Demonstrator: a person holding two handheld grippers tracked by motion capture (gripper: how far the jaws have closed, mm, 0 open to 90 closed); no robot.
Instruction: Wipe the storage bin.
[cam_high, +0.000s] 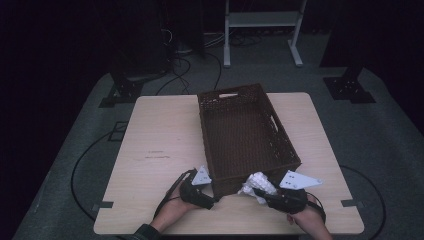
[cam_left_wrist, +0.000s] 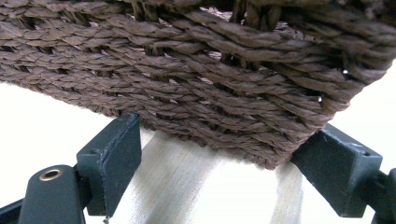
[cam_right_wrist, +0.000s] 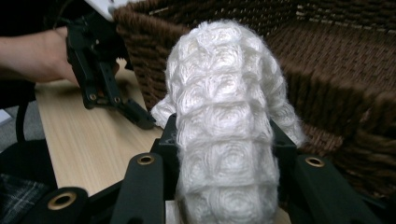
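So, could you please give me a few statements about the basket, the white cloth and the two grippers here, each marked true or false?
1. The right gripper is shut on the white cloth. True.
2. The white cloth already lies on the floor of the basket. False: it is held at the basket's near corner, outside the rim.
3. The left gripper has its jaws spread on either side of the basket's lower corner. True.
4. The basket is made of clear plastic. False: it is dark brown woven wicker.
5. The basket stands on a light wooden table. True.
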